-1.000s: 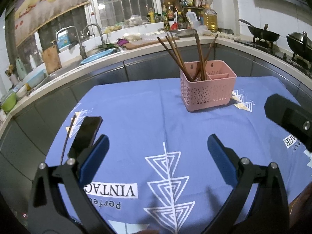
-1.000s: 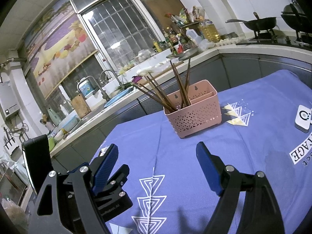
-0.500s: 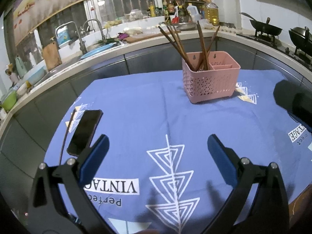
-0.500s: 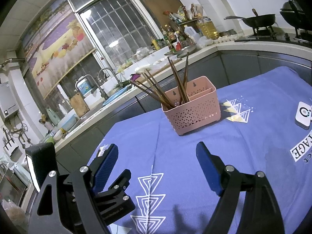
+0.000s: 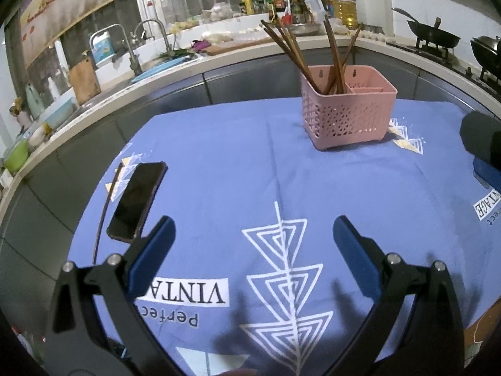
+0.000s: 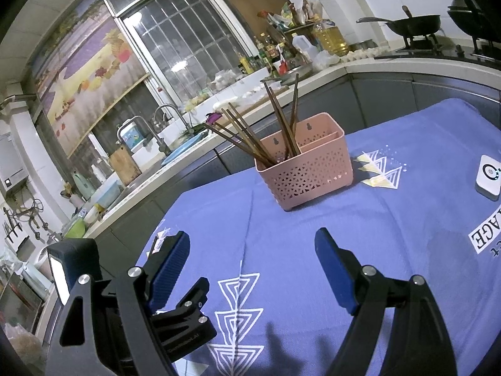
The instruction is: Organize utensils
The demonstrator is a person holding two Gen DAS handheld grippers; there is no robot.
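Chopsticks (image 5: 300, 56), dark brown wood, stand leaning in pink perforated plastic basket (image 5: 347, 109) well ahead of left gripper (image 5: 253, 244) and right gripper (image 6: 250, 260). Both grippers wide, empty. Sticks likely light, stiff, smooth; grasp upper shafts.

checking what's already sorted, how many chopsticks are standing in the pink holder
6 chopsticks, all in the left end of the pink holder: three fan out to the left, two stand close together near upright, one tips right. They overlap, so more may be hidden.
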